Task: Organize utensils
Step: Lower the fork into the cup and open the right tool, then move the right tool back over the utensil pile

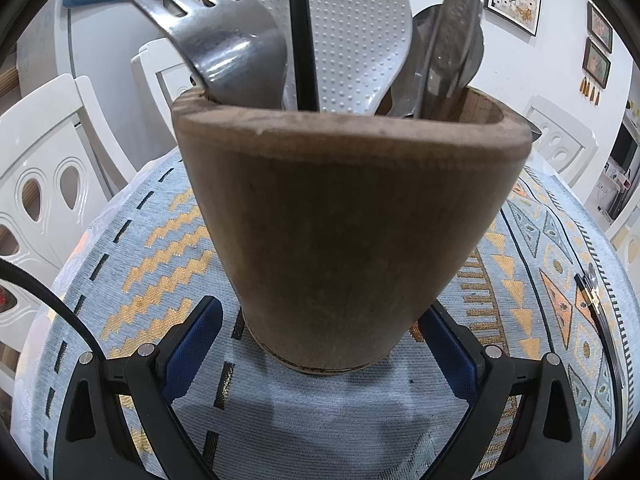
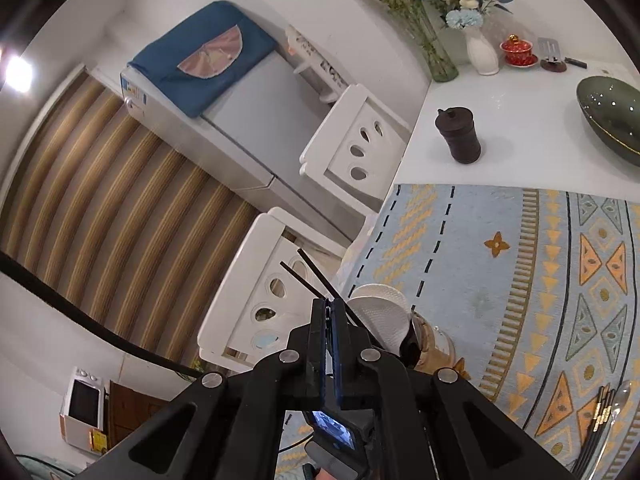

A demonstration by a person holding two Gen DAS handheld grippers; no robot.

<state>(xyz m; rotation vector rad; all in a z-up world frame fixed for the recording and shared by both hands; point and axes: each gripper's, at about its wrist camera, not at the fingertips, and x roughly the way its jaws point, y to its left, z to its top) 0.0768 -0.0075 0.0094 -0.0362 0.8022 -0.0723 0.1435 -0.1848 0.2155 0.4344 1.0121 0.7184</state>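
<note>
Left wrist view: the left gripper (image 1: 320, 344) stands wide, its blue-padded fingers (image 1: 192, 344) set on either side of the base of a wooden utensil holder (image 1: 344, 220). Whether the pads actually press the wood cannot be told, since the right-hand pad is partly hidden behind the holder. The holder stands upright on a patterned cloth (image 1: 160, 240) covering the desk. Out of its mouth rise a slotted metal spatula (image 1: 208, 36), a white dimpled rice paddle (image 1: 352, 40), a thin black stick (image 1: 300, 32) and some metal spoons (image 1: 452, 40). Far right on the cloth lies a bundle of black chopsticks (image 1: 588, 292) (only partly seen).

Right wrist view: the right gripper (image 2: 333, 304) is fully closed, its fingers pinching a pair of black chopsticks (image 2: 308, 276) whose tips poke up and to the left, past the desk's edge. Just beside it are the paddle's white head and the holder's rim (image 2: 432, 344). More chopsticks (image 2: 602, 412) lie beside a spoon (image 2: 620, 396) at the lower right. Further off on the bare white desk (image 2: 512, 120) stand a dark lidded jar (image 2: 460, 136) and a green bowl (image 2: 612, 116).
</note>
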